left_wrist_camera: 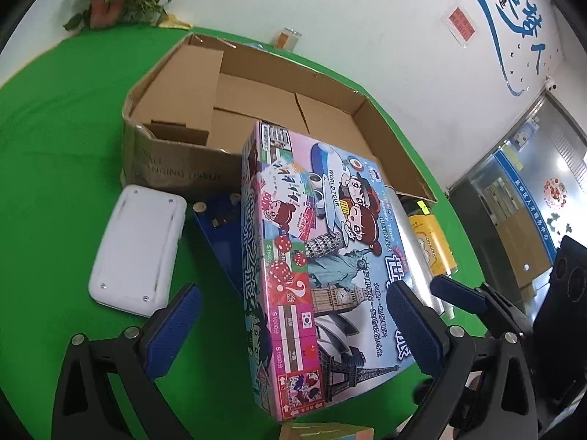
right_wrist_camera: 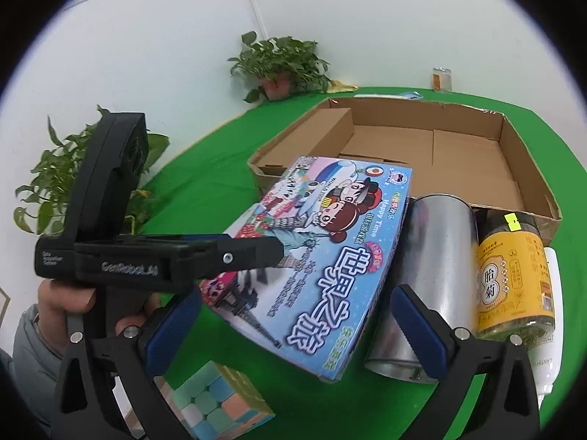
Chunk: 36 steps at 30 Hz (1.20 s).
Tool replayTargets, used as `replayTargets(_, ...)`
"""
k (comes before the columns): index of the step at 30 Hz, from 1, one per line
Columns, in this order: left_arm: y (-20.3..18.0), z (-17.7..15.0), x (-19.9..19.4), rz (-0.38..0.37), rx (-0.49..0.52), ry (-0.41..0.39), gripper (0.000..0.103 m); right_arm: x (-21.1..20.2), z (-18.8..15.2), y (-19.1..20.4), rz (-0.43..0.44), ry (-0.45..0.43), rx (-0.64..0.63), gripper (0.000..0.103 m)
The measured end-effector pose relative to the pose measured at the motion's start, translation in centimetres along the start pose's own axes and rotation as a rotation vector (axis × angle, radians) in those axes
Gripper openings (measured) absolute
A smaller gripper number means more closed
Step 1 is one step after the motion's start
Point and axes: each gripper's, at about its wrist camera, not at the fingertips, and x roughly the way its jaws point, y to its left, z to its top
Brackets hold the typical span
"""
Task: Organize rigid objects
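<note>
A colourful board game box [left_wrist_camera: 330,238] [right_wrist_camera: 330,256] lies tilted on the green table, propped on a blue item [left_wrist_camera: 216,227] and a silver can [right_wrist_camera: 433,256]. My left gripper [left_wrist_camera: 293,333] stands open astride its near end; the left pad is clear of the box's side and the right pad hangs over its top. My right gripper [right_wrist_camera: 293,330] is open too, around the box's near corner, with a gap at each pad. Behind the game box sits an open, empty cardboard box [left_wrist_camera: 256,84] [right_wrist_camera: 440,139].
A white plastic case [left_wrist_camera: 137,245] lies left of the game box. A yellow jar [right_wrist_camera: 513,275] and a white bottle [right_wrist_camera: 550,330] lie right of the can. A pastel cube [right_wrist_camera: 216,403] sits close in front. Potted plants [right_wrist_camera: 282,66] stand by the wall. A hand [right_wrist_camera: 73,300] holds the left gripper.
</note>
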Motion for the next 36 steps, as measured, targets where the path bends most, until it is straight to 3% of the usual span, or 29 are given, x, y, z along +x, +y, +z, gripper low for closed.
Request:
replayTargets(4, 0.4, 0.6, 1.3, -0.021, 0.001, 0.03, 0.096, 2.1, 0.4, -0.6, -0.004, 0.076, 0.038, 0.103)
replayTargets(6, 0.8, 0.8, 2.1, -0.024, -0.011, 0.06, 0.085, 2.9, 0.3, -0.6, -0.001, 0.108, 0.056, 0.103)
replayTargets(8, 1.1, 0.9, 2.5, -0.051, -0.025, 0.073, 0.082, 3.5, 0.2, -0.5, -0.008, 0.13, 0.062, 0.103)
replayTargets(14, 0.8, 0.9, 2.3, -0.018, 0.018, 0.078, 0.074, 4.4, 0.3, 0.0, -0.057, 0.158, 0.052, 0.103)
replayTargets(23, 0.0, -0.1, 2.3, 0.021, 0.025, 0.085, 0.074, 5.4, 0.0, 0.7, -0.113, 0.174, 0.02, 0.103)
replayTargets(29, -0.6, -0.6, 1.0, 0.032, 0.046, 0.035, 0.066, 5.2, 0.0, 0.3, -0.118, 0.157, 0.029, 0.103)
replayTargets(36, -2.8, -0.7, -1.2, 0.058, 0.091, -0.041, 0.066, 3.6, 0.5, 0.7, -0.126, 0.085, 0.029, 0.101)
